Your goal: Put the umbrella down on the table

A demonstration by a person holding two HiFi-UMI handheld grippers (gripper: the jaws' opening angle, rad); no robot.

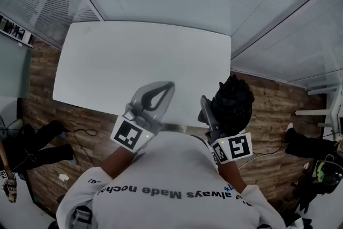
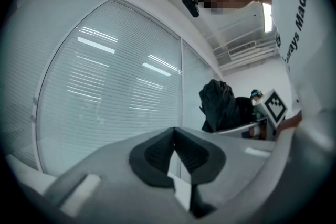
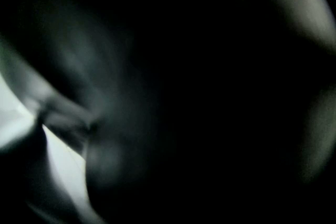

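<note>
- Left gripper (image 2: 174, 131): fingers closed tip to tip with nothing between them, over the near edge of the table (image 1: 139, 56).
- Right gripper (image 1: 210, 108): fingers clamped on the umbrella (image 1: 235, 104), a bunched black bundle. Its own view is filled with dark fabric.
- Umbrella position: directly at the right fingers, over the table's near right corner, partly past the edge above the wood floor (image 1: 69, 115). Whether it touches the table cannot be told.
- From the left gripper view, the umbrella (image 2: 218, 105) shows as a dark mass to the right, beside the right gripper's marker cube (image 2: 275, 105).
- Surroundings: white tabletop bare in front of both grippers. Blinds (image 2: 105, 86) run behind the table. Black bags (image 1: 37, 142) lie on the floor to the left, well apart.
</note>
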